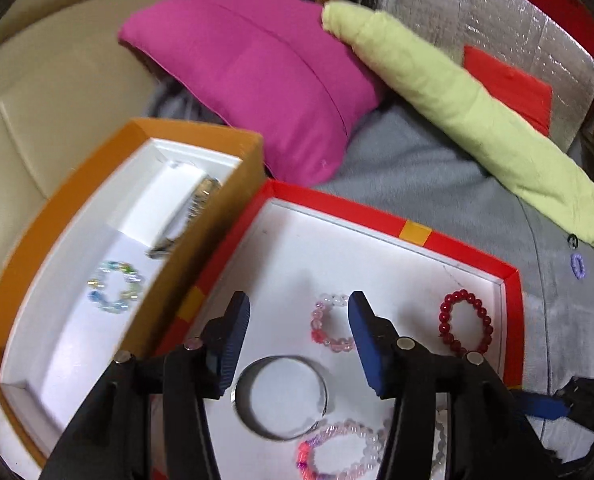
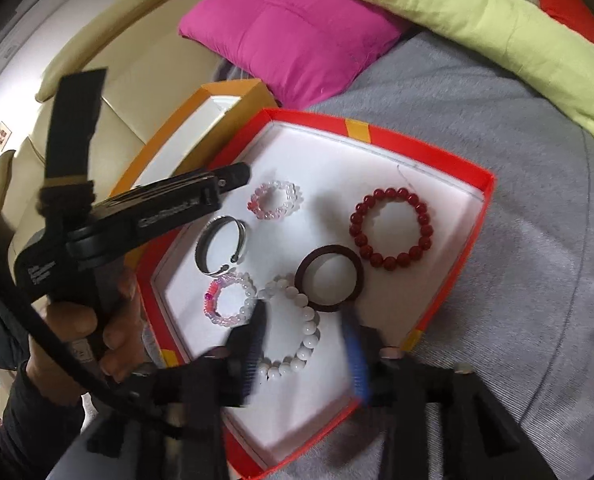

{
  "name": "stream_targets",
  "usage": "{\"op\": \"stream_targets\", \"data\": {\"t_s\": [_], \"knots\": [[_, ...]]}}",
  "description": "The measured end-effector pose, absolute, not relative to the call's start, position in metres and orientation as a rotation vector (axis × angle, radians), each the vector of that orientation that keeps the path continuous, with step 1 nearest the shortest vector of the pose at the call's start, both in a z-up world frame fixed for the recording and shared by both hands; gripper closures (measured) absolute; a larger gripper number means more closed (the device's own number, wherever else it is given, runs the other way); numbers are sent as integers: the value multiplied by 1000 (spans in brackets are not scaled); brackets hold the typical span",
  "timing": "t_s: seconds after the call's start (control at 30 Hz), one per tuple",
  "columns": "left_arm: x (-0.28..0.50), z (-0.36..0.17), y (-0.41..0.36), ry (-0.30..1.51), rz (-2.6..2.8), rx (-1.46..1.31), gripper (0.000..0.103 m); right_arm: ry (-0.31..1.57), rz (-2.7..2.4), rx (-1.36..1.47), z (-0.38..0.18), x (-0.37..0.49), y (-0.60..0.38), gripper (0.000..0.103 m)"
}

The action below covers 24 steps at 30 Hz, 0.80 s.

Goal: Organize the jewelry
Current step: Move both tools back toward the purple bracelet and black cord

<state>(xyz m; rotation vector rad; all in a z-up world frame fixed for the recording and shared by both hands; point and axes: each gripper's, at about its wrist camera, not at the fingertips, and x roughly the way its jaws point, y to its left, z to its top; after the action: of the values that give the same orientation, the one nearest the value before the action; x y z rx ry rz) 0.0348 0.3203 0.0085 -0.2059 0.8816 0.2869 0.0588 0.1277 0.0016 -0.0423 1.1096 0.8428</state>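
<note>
grey blanket (image 2: 477, 128) | red tray (image 2: 449, 160) | left gripper (image 1: 299, 312) spread | right gripper (image 2: 305, 320) spread over white bracelet (image 2: 297, 320)

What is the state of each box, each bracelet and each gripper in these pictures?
Red cardboard box: lidless, holding six bracelets.
Orange cardboard box: lidless, holding a pale iridescent bead bracelet.
Dark red bead bracelet: lying flat, untouched.
White pearl bead bracelet: flat, between the right jaws, not gripped.
Silver metal bangle: flat, below the left jaws.
Left gripper: open, empty.
Right gripper: open, empty.
</note>
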Motion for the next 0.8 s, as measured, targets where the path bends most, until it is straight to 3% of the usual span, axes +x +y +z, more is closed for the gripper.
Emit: {"op": "stream_targets", "data": {"t_s": [0.13, 0.27, 0.8], "knots": [[17, 24, 308, 842, 307, -186, 48, 1060, 817, -40, 17, 50, 101, 45], [-4, 37, 281, 806, 321, -160, 36, 1021, 758, -25, 24, 41, 62, 36], [-14, 43, 115, 838, 157, -64, 32, 987, 415, 194, 5, 27, -194, 33]]}}
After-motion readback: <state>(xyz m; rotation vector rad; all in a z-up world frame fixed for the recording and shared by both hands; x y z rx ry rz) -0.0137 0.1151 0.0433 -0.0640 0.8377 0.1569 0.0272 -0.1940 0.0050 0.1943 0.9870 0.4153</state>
